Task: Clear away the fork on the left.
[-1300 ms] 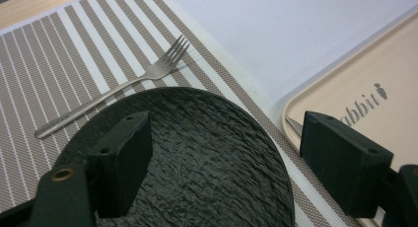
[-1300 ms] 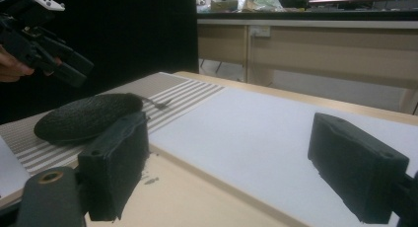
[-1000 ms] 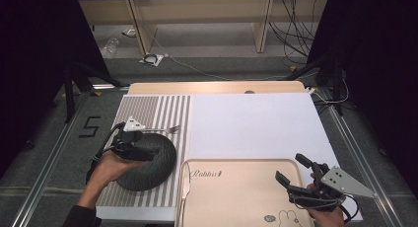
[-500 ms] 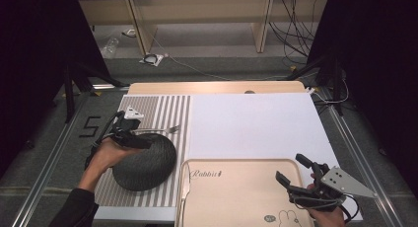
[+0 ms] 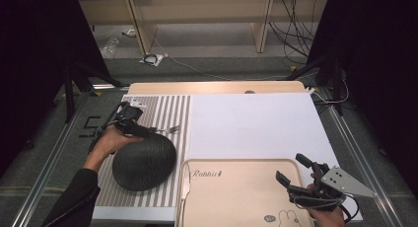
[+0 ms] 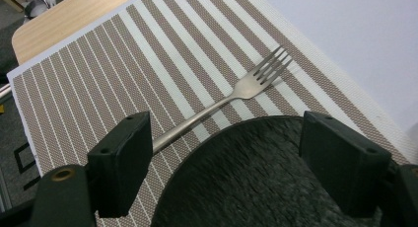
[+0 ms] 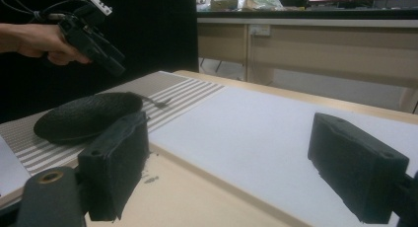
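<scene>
A round black plate (image 5: 144, 161) lies on the striped placemat (image 5: 162, 106), and a metal fork (image 5: 170, 130) rests on the mat just beyond its far rim. My left gripper (image 5: 140, 128) hovers open above the plate's far-left edge, tilted down. Seen from the left gripper view, the fork (image 6: 236, 94) lies just past the plate (image 6: 256, 182), with nothing between the jaws. My right gripper (image 5: 290, 168) is open and empty over the right part of the beige rabbit tray (image 5: 236, 197). The right gripper view looks across to the plate (image 7: 88, 116) and the left gripper (image 7: 91, 37).
A white mat (image 5: 256, 123) covers the table to the right of the placemat. A piece of metal cutlery (image 5: 183, 187) lies along the tray's left edge. The wooden table edge (image 5: 217, 87) runs along the back, with floor, cables and shelving behind it.
My left gripper has lifted off the plate and drawn back toward the far left. The plate, the fork and the right gripper have stayed put.
</scene>
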`<state>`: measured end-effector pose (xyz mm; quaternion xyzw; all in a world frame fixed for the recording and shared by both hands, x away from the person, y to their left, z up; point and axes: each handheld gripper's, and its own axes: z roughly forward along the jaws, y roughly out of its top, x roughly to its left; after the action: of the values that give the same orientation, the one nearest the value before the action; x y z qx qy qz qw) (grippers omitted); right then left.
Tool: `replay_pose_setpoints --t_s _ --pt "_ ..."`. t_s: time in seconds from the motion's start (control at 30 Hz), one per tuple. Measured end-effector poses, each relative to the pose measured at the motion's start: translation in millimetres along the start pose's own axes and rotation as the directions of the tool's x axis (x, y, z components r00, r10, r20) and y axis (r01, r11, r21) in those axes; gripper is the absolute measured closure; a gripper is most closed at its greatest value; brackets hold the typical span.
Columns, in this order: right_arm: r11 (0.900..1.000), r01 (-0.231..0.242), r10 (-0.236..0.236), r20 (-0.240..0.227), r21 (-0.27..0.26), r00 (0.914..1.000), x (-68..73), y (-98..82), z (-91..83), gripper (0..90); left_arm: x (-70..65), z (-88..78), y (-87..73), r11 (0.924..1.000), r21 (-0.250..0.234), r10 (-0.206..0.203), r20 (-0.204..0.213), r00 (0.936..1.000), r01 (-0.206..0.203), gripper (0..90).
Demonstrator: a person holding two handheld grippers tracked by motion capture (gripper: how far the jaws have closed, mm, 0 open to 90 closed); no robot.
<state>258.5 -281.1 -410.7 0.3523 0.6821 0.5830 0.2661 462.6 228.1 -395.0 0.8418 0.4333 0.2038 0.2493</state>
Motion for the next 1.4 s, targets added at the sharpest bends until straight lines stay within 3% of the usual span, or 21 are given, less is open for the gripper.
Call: replay_pose_setpoints --t_s 0.4,0.83,1.03,1.1,1.27,1.4 --pt "1.000 -0.006 0.006 -0.015 0.001 0.9999 -0.3 -0.4 0.8 16.6 20.3 22.5 8.2 0.9986 0.050 0.018 -0.008 0.9998 -0.017 21.6" --pt "1.000 -0.004 0.004 -0.018 -0.002 0.9998 0.2 -0.2 0.7 16.6 28.0 52.4 14.7 0.9922 0.118 0.041 0.010 0.9991 -0.042 22.9" --pt "1.000 -0.005 0.005 -0.019 0.002 0.9998 -0.4 -0.4 1.4 16.6 33.5 62.6 18.1 0.9874 0.152 0.041 0.022 0.9989 -0.044 23.8" --pt "1.000 -0.002 0.002 -0.021 -0.002 0.9998 0.0 0.0 0.9 16.6 34.1 64.5 19.1 0.9878 0.153 0.025 0.033 0.9991 -0.030 24.6" --pt "1.000 -0.008 0.008 -0.017 0.002 0.9998 -1.5 -0.3 0.0 16.6 31.8 72.7 18.6 0.9811 0.186 0.048 0.040 0.9981 -0.054 25.2" --pt "1.000 -0.004 0.004 -0.018 -0.002 0.9998 -0.6 -0.1 0.3 16.6 32.3 75.7 18.7 0.9808 0.185 0.054 0.046 0.9974 -0.062 27.5"
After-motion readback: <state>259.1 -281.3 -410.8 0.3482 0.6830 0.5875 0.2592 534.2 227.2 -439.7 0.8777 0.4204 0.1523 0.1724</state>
